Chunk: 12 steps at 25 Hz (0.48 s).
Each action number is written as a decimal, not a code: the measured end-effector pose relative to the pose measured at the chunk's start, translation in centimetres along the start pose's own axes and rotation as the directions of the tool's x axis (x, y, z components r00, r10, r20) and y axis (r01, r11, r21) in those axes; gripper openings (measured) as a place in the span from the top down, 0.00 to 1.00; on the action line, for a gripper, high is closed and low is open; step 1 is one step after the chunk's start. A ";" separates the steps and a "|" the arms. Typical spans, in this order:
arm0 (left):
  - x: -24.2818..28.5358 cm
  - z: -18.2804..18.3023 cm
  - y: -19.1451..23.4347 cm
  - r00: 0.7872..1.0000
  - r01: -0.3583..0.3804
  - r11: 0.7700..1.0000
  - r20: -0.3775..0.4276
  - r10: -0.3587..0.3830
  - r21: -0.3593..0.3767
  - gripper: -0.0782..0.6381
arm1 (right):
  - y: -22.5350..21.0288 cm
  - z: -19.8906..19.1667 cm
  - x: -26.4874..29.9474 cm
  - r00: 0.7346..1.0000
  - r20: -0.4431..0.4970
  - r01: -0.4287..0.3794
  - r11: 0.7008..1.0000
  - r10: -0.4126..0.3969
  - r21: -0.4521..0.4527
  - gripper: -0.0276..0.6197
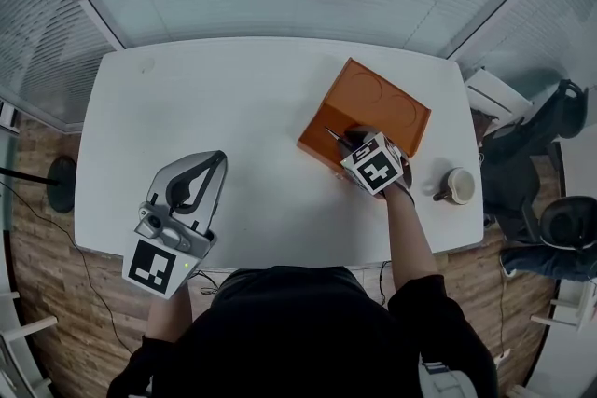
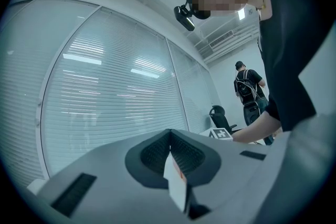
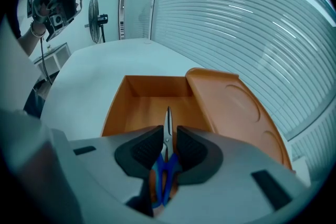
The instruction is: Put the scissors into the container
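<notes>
My right gripper (image 1: pixel 347 143) is shut on the scissors (image 3: pixel 167 128). Their blue handles sit behind the pads and the steel blades point forward, held over the open compartment of the orange container (image 3: pixel 152 107). In the head view the blade tip (image 1: pixel 332 134) shows at the near edge of the container (image 1: pixel 373 112), on the table's right half. The container's right part (image 3: pixel 236 107) is a flat top with two round recesses. My left gripper (image 1: pixel 220 157) is raised at the table's front left, far from the container. Its jaws are shut (image 2: pixel 170 136), with a small white tab showing below the pads.
A white mug (image 1: pixel 457 185) stands on the white table (image 1: pixel 233 89) right of the container, near the edge. Dark office chairs (image 1: pixel 560 116) stand off the table's right side. A person with a backpack (image 2: pixel 248 86) stands in the background, and a fan (image 3: pixel 95 21) at the far wall.
</notes>
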<state>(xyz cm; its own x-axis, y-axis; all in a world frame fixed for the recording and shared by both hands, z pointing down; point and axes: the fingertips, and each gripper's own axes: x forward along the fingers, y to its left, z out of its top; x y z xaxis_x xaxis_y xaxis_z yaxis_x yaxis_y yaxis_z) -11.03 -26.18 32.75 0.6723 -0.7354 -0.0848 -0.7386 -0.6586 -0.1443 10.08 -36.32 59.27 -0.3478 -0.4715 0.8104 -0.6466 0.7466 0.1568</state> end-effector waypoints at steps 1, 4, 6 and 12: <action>0.0 0.0 0.0 1.000 0.003 1.000 0.001 -0.003 0.000 0.87 | -0.1 0.1 -0.2 1.000 0.005 0.007 1.000 -0.007 0.004 0.82; 0.0 0.0 -0.1 1.000 0.013 1.000 0.004 -0.013 -0.001 0.87 | -0.5 0.4 -1.1 0.999 0.023 0.030 0.999 -0.031 0.023 0.82; 0.0 0.1 0.0 1.000 0.020 1.000 0.005 -0.020 -0.001 0.87 | -0.7 0.9 -1.8 0.998 0.037 0.049 0.998 -0.050 0.034 0.82; -0.1 0.2 0.1 0.999 0.043 0.999 0.012 -0.043 -0.005 0.87 | -0.5 2.2 -3.7 0.992 0.086 0.086 0.995 -0.090 0.049 0.82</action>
<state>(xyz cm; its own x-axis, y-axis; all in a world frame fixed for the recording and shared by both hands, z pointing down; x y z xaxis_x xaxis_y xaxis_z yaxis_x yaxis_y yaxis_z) -11.17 -26.17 32.54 0.7037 -0.7047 -0.0906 -0.7095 -0.6902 -0.1425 10.17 -35.98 54.98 -0.3453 -0.5749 0.7418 -0.7062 0.6798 0.1981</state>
